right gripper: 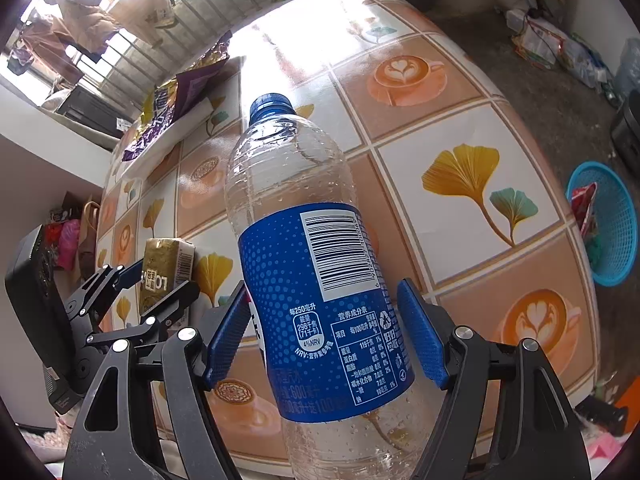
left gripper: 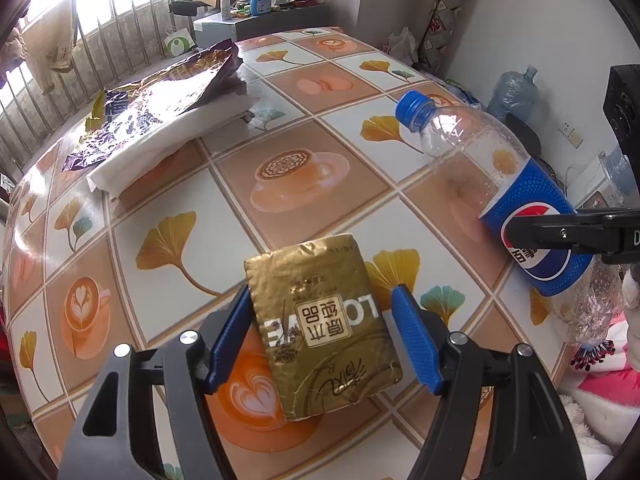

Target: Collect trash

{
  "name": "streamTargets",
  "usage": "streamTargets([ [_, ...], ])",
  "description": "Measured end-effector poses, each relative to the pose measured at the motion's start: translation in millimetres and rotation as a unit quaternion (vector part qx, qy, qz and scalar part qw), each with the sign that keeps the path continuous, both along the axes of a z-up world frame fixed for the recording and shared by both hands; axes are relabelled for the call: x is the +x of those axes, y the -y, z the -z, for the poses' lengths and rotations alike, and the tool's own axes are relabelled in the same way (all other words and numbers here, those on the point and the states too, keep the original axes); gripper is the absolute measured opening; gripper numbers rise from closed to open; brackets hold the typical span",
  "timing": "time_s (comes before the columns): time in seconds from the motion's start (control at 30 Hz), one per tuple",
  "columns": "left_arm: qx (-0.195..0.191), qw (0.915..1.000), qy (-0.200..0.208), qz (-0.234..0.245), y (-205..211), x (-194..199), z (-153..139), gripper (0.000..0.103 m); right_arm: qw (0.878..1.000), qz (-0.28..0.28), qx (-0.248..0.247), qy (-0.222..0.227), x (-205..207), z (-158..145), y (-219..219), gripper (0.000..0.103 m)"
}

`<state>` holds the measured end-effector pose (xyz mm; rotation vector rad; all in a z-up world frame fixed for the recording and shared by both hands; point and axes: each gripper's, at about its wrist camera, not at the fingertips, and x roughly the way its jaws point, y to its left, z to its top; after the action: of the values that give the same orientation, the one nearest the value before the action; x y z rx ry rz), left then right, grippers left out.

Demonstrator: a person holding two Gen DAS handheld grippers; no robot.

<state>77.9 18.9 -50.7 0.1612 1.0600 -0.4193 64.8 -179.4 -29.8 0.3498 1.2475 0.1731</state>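
A gold tissue pack with printed lettering sits between the blue pads of my left gripper, which is shut on it just above the table. The left pad presses its edge; the right pad's contact is partly hidden. An empty clear Pepsi bottle with a blue label and blue cap is clamped around its label by my right gripper. From the left wrist view the bottle tilts cap-up in the air, with a black finger across its label. The right wrist view shows the left gripper with the pack.
The table wears a cloth printed with coffee cups and ginkgo leaves. A crumpled purple-gold snack bag lies on a white folded sheet at the far left. A blue basket holding some wrappers stands on the floor beyond the right edge.
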Motion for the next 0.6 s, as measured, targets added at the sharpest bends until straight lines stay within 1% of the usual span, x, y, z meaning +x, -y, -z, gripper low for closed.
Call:
streamTargets([
  [0.4, 0.004, 1.0, 0.005, 0.0, 0.6, 1.0, -0.3, 0.063, 1.0, -0.001, 0.002, 0.002, -0.8, -0.9, -1.5, 0.07],
  [0.6, 0.002, 0.9999, 0.01, 0.0, 0.7, 0.7, 0.0, 0.061, 1.0, 0.001, 0.003, 0.003, -1.4, -1.3, -1.7, 0.066],
])
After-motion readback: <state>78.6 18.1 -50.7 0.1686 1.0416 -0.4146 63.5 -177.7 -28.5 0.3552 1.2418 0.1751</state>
